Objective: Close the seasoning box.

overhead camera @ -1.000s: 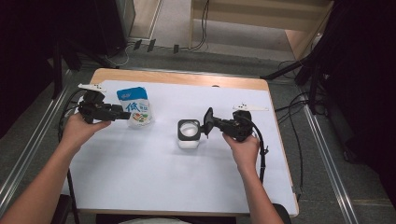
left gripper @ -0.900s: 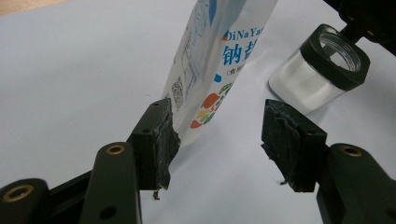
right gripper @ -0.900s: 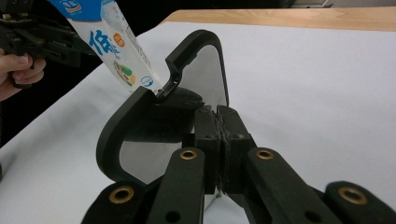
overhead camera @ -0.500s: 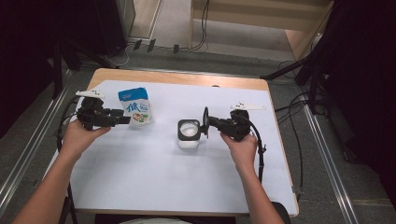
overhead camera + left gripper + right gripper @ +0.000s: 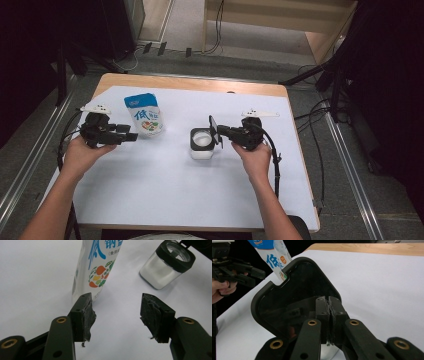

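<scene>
A white and blue pouch (image 5: 145, 116) stands at the back left of the table. My left gripper (image 5: 131, 136) is open just in front of it; in the left gripper view the pouch (image 5: 92, 267) rises beyond the left jaw, untouched, with nothing between the fingers (image 5: 83, 311) of that gripper (image 5: 116, 312). A square glass jar (image 5: 202, 145) of white powder with a black collar stands mid-table. My right gripper (image 5: 220, 131) is shut on the edge of its black flip lid (image 5: 294, 297), which stands raised beside the jar mouth; the right gripper (image 5: 328, 307) has its pads pressed together on the lid.
A white sheet (image 5: 165, 195) covers the wooden table, with bare room in front of both hands. Cables trail from both grippers off the table's sides. Dark stands and floor cables surround the table.
My left gripper has drawn back a little toward the near side, away from the pouch's front. The right gripper, lid and jar have stayed in place.
</scene>
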`<state>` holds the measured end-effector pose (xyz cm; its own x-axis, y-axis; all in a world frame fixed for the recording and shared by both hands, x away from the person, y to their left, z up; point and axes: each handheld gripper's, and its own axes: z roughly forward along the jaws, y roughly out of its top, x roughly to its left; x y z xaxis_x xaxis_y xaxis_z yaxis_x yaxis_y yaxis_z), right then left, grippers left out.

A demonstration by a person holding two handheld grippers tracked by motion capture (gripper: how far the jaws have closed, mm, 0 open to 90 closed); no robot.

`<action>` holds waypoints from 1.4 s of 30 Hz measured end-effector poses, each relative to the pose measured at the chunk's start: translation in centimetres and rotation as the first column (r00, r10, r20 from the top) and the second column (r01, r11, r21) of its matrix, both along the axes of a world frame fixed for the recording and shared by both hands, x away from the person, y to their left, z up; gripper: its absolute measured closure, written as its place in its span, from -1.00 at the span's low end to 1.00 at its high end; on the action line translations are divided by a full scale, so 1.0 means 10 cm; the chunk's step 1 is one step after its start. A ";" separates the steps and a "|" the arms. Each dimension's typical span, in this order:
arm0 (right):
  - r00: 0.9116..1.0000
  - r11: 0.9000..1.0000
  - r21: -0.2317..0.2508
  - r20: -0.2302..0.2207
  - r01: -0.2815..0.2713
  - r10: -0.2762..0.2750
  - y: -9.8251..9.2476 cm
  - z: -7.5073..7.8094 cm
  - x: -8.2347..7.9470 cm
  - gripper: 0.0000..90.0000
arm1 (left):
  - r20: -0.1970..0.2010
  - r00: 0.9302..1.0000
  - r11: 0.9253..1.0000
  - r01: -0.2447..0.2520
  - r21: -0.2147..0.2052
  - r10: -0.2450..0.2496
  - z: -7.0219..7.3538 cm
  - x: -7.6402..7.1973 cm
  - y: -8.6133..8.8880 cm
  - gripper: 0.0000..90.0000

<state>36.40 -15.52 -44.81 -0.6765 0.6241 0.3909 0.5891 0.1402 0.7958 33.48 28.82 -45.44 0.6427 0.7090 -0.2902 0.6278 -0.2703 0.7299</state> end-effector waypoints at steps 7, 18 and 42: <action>1.000 1.000 -0.008 -0.010 -0.019 0.019 0.08 -0.04 0.01 0.96 | -0.001 1.000 1.000 0.012 -0.004 -0.012 -0.01 -0.04 -0.01 -0.03; 0.999 0.998 -0.047 -0.003 -0.045 0.045 0.21 -0.08 0.04 0.89 | -0.001 0.999 0.999 0.034 0.017 -0.034 -0.05 -0.10 -0.04 -0.03; 0.993 0.993 -0.076 0.086 0.093 -0.086 -0.32 -0.01 0.02 0.51 | -0.005 1.000 0.999 0.030 0.040 -0.030 -0.12 -0.06 -0.01 -0.02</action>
